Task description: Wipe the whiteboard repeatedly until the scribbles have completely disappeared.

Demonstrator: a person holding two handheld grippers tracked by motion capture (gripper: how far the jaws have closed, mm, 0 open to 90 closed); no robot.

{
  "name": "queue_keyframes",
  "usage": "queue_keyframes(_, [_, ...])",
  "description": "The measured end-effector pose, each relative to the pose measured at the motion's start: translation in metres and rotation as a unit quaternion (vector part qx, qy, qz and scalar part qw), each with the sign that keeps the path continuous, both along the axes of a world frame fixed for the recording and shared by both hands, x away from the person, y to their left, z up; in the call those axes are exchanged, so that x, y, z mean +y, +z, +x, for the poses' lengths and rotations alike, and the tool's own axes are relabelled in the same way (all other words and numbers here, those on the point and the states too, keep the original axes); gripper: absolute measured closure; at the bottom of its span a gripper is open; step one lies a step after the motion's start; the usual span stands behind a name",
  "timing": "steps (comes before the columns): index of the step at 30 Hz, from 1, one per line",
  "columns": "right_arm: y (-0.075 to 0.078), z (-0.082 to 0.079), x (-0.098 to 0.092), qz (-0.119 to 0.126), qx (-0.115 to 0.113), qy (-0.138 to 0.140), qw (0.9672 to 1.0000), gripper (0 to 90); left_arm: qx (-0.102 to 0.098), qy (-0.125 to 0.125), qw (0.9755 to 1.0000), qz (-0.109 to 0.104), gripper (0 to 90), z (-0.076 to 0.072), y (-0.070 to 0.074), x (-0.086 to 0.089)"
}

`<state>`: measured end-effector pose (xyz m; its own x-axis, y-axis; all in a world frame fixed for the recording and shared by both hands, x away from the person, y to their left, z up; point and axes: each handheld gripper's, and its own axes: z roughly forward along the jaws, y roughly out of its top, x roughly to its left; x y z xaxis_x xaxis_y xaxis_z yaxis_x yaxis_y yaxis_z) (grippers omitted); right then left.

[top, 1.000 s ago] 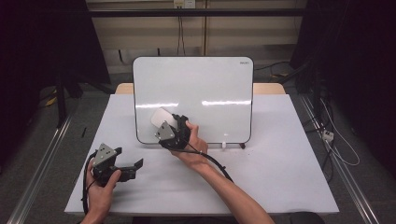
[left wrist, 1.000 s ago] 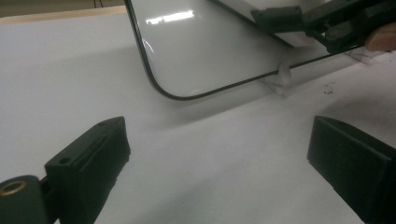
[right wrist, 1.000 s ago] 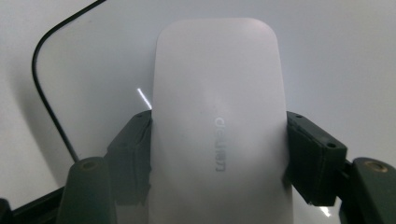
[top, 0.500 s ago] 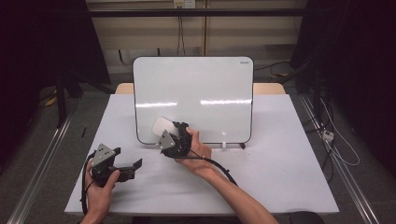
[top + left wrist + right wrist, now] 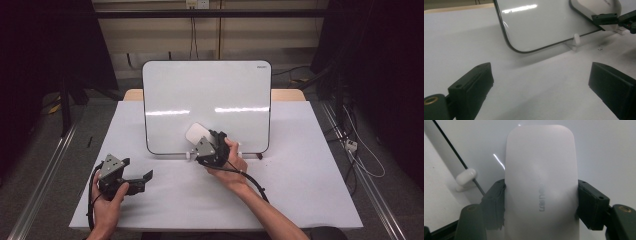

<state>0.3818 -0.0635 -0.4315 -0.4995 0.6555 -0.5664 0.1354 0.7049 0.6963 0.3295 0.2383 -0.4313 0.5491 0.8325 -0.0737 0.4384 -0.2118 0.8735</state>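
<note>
- Whiteboard eraser (image 5: 541, 185), white and rounded, sits clamped between the jaws of the right gripper (image 5: 206, 143); its flat face lies against the lower middle of the whiteboard, just above the board's near edge. Faint grey lettering shows on its back in the right gripper view.
- Table (image 5: 300, 180), covered in a pale sheet, carries everything; both forearms come in from its near side.
- Whiteboard (image 5: 210, 95) stands propped upright at the far middle of the table, dark-rimmed, its surface blank with two bright glare streaks across it.
- Right gripper is held in the right hand (image 5: 231, 162) at the board's near edge, its jaws closed tight on the eraser's two long sides.
- Left gripper (image 5: 141, 179) rests near the table's left near corner, well apart from the board, held in the left hand (image 5: 107, 197); its jaws stand wide apart with nothing between them.
- Small white clip foot (image 5: 576, 40) props the board's near edge, just left of the eraser.
</note>
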Motion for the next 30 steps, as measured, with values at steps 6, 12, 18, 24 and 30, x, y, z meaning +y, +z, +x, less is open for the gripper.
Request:
queue_keyframes(6, [0.001, -0.002, -0.019, 0.022, 0.004, -0.026, 0.9994, 31.7, 0.001, 0.001, 1.0, -0.002, 5.4, 0.0, 0.0, 0.001])
queue_keyframes(12, [0.006, 0.0, -0.03, 0.058, 0.025, -0.026, 0.9977, 31.7, 0.001, 0.003, 1.0, -0.002, 5.4, -0.001, 0.0, 0.004])
queue_keyframes(18, [0.011, 0.003, -0.043, 0.093, 0.038, -0.029, 0.9945, 31.7, 0.003, 0.007, 1.0, -0.006, 5.4, -0.001, -0.001, 0.005])
queue_keyframes(24, [0.017, -0.004, -0.051, 0.111, 0.027, -0.018, 0.9932, 31.7, 0.003, 0.002, 1.0, -0.006, 5.4, 0.001, -0.001, 0.002])
queue_keyframes(30, [0.028, -0.013, -0.067, 0.129, 0.015, -0.025, 0.9912, 31.7, 0.0, 0.0, 1.0, -0.005, 5.4, 0.0, 0.001, 0.0])
